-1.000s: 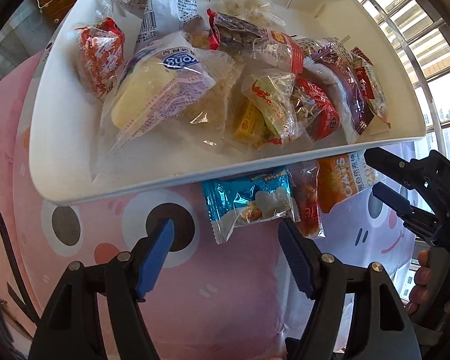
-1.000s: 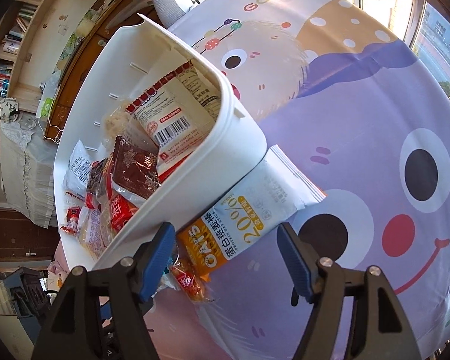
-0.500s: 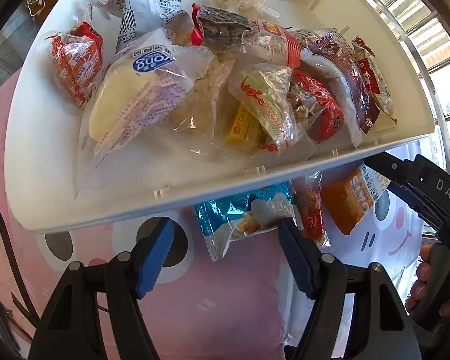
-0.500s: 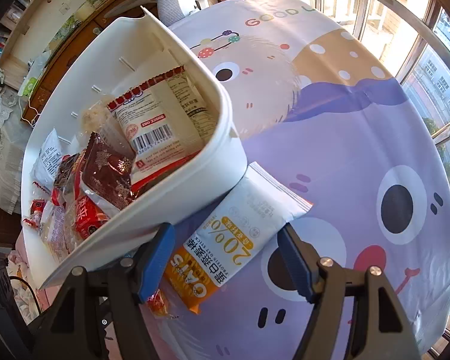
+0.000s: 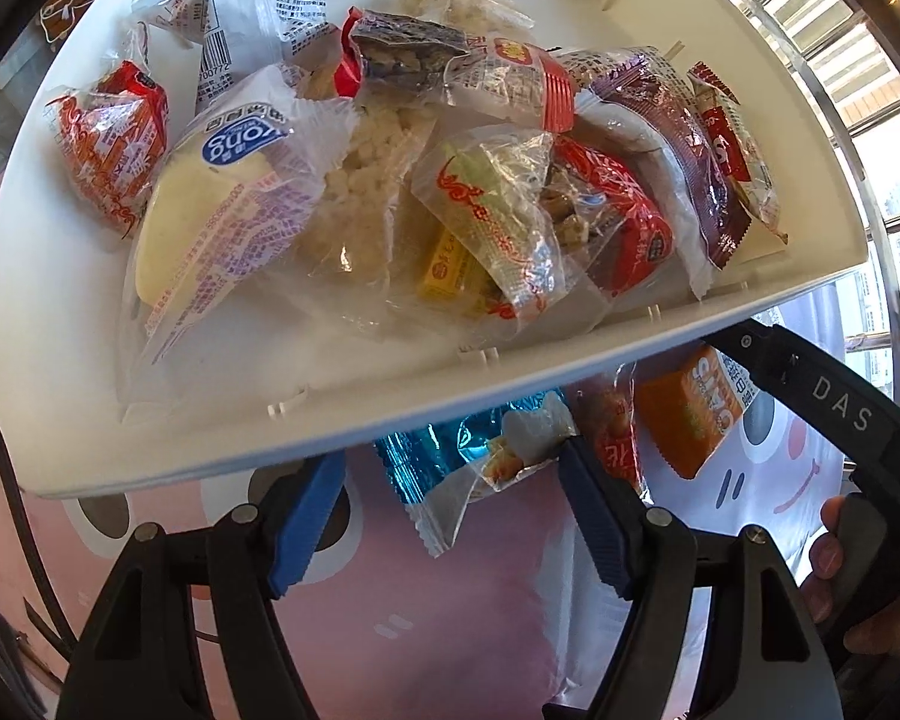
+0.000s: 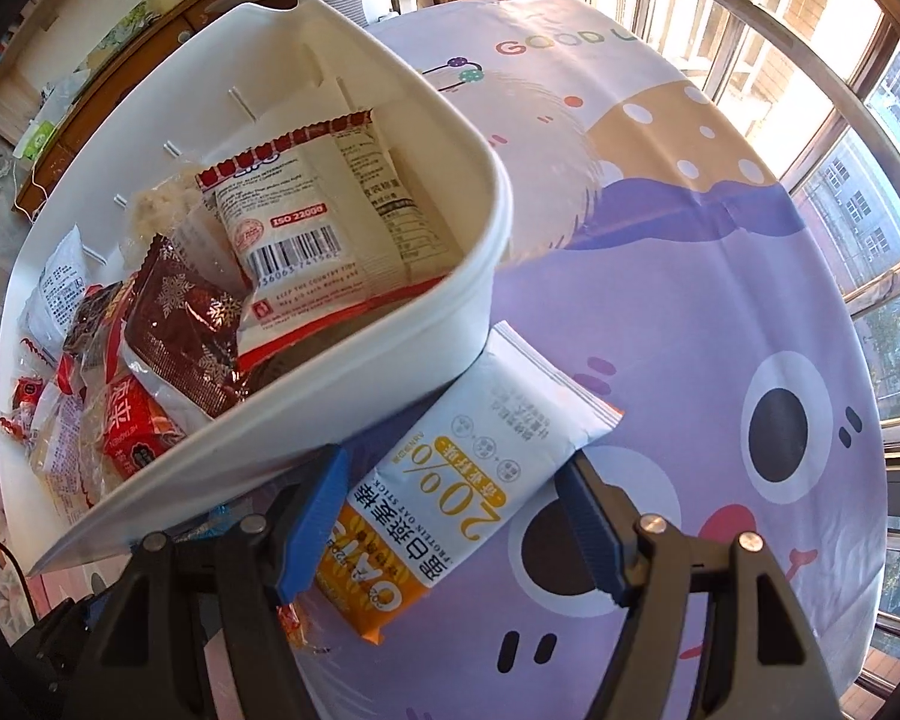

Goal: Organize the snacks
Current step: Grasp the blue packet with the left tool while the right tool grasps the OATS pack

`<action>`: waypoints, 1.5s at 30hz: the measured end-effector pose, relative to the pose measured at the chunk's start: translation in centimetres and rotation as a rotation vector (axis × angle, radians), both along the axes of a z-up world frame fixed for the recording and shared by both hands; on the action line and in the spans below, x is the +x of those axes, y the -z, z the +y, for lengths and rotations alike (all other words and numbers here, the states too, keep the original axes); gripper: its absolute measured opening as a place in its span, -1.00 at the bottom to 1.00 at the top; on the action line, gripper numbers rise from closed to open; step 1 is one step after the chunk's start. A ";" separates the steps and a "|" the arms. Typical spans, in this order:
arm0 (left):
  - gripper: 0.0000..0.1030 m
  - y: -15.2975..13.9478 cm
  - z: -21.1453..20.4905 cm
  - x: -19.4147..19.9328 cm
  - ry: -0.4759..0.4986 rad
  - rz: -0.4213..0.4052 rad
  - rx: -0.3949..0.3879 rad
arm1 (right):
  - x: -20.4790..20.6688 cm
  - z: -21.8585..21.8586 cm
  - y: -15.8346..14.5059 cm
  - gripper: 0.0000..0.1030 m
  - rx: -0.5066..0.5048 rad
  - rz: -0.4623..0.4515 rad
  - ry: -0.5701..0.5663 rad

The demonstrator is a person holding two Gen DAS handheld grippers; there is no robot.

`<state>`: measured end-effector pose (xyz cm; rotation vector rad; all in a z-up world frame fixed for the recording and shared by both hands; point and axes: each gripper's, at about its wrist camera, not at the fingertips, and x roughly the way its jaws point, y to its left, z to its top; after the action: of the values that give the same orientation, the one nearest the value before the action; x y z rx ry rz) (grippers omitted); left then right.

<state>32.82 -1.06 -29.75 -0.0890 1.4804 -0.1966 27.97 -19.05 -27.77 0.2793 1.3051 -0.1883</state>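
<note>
Moved since a second ago: both tongs have closed in on the loose packets lying outside the white bin (image 5: 390,408). In the left wrist view the bin's near wall now fills more of the picture and its rim overlaps the tops of the packets; in the right wrist view the oat packet has slid down between the jaws.

Meaning for the task: my reading is that the bin is mostly filled and the last stragglers on the desk (image 6: 720,276) are being lined up for pickup, one per hand.

Left tongs (image 5: 450,516): released, jaws wide, nothing pinched. The blue foil packet (image 5: 450,462) lies between the two pads on the pink part of the cloth, its top tucked under the bin's rim. A red packet (image 5: 615,438) sits just beside the right-hand pad.

Right tongs (image 6: 459,516): released, jaws wide. The oat stick packet (image 6: 450,516) lies slantwise between the pads, its orange end nearest the camera and its white end running under the bin's corner. I cannot tell whether either pad touches it.

Oat packet from the left view: its orange end (image 5: 690,420) shows under the other tongs' arm.

Risk: both packets are partly under the bin, so a lift may drag against its wall.
</note>
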 end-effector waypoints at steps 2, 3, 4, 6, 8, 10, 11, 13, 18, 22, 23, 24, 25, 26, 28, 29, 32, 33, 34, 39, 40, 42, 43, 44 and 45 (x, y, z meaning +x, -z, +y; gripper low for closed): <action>0.41 0.0 -0.3 0.3 0.003 -0.001 -0.004 | -0.1 0.3 0.0 0.37 -0.017 0.000 -0.004; 0.41 -0.1 -0.5 0.4 0.005 -0.001 -0.004 | -0.1 0.5 0.0 0.32 -0.031 0.001 -0.006; 0.41 -0.1 -0.6 0.6 0.004 -0.001 -0.007 | -0.2 0.7 -0.1 0.27 -0.047 0.003 -0.008; 0.41 -0.1 -0.7 1.2 0.001 -0.003 -0.019 | -0.2 0.8 -0.1 0.21 -0.064 0.006 -0.010; 0.43 -0.4 -0.9 1.5 -0.003 -0.004 -0.026 | -0.3 0.5 -0.3 0.12 -0.075 0.009 -0.006; 0.45 -0.3 -1.1 2.0 -0.009 0.002 -0.035 | -0.3 0.2 -0.2 0.03 -0.084 0.013 -0.003; 0.45 -0.2 -1.2 2.2 -0.013 0.008 -0.041 | -0.4 0.0 -0.3 0.01 -0.088 0.015 -0.004; 0.45 -0.1 -1.4 2.6 -0.016 0.012 -0.044 | -0.6 -0.3 -0.3 -0.05 -0.092 0.019 -0.005; 0.45 0.6 -1.9 2.9 -0.021 0.021 -0.045 | -1.6 -1.2 -0.4 -0.13 -0.093 0.026 -0.011; 0.38 0.9 -2.6 2.8 -0.019 0.021 -0.043 | -2.8 -2.0 -0.4 -0.20 -0.089 0.029 -0.016; 0.34 0.9 -3.1 2.8 -0.014 0.023 -0.046 | -3.0 -2.2 -0.4 -0.21 -0.086 0.030 -0.017; 0.24 1.0 -3.5 2.7 -0.009 0.025 -0.048 | -3.3 -2.4 -0.4 -0.22 -0.085 0.031 -0.019; 0.15 1.0 -3.9 2.7 -0.003 0.029 -0.049 | -3.5 -2.5 -0.4 -0.22 -0.086 0.032 -0.021; 0.13 1.0 -4.3 2.7 0.002 0.031 -0.044 | -3.8 -2.6 -0.4 -0.22 -0.086 0.032 -0.024; -0.04 1.1 -5.0 2.6 0.008 0.033 -0.051 | -4.7 -3.0 -0.3 -0.23 -0.085 0.032 -0.030; -0.07 1.1 -5.3 2.6 0.010 0.033 -0.055 | -5.2 -3.3 -0.2 -0.23 -0.086 0.031 -0.035; -0.36 1.2 -6.1 2.2 0.005 0.029 -0.066 | -5.5 -2.7 -0.3 -0.22 -0.082 0.034 -0.051; -0.42 1.2 -6.4 1.9 0.002 0.028 -0.067 | -5.8 -2.7 -0.3 -0.23 -0.078 0.035 -0.054; -0.46 1.2 -6.6 1.8 0.000 0.027 -0.070 | -6.0 -2.8 -0.3 -0.23 -0.075 0.035 -0.057; -0.54 1.3 -7.5 -0.2 -0.005 0.019 -0.072 | -6.1 -3.5 0.2 -0.23 -0.053 0.042 -0.067; -0.55 1.3 -7.6 -0.5 -0.007 0.020 -0.072 | -5.5 -4.1 0.6 -0.23 -0.049 0.043 -0.069; -0.55 1.0 -7.9 -1.3 -0.008 0.014 -0.072 | -5.9 -4.5 0.8 -0.23 -0.042 0.046 -0.073; -0.55 1.2 -8.6 -1.9 -0.007 0.009 -0.069 | -6.1 -4.4 0.8 -0.24 -0.041 0.046 -0.077; -0.56 1.0 -8.8 -2.3 -0.004 0.005 -0.067 | -5.7 -4.6 0.9 -0.24 -0.039 0.046 -0.080; -0.56 0.8 -9.1 -2.6 -0.001 0.000 -0.064 | -5.4 -4.9 1.0 -0.24 -0.034 0.044 -0.085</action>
<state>30.19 -10.14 -30.58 -0.1410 1.4740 -0.2429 22.62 -23.98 -28.77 0.1913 1.3537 -0.1455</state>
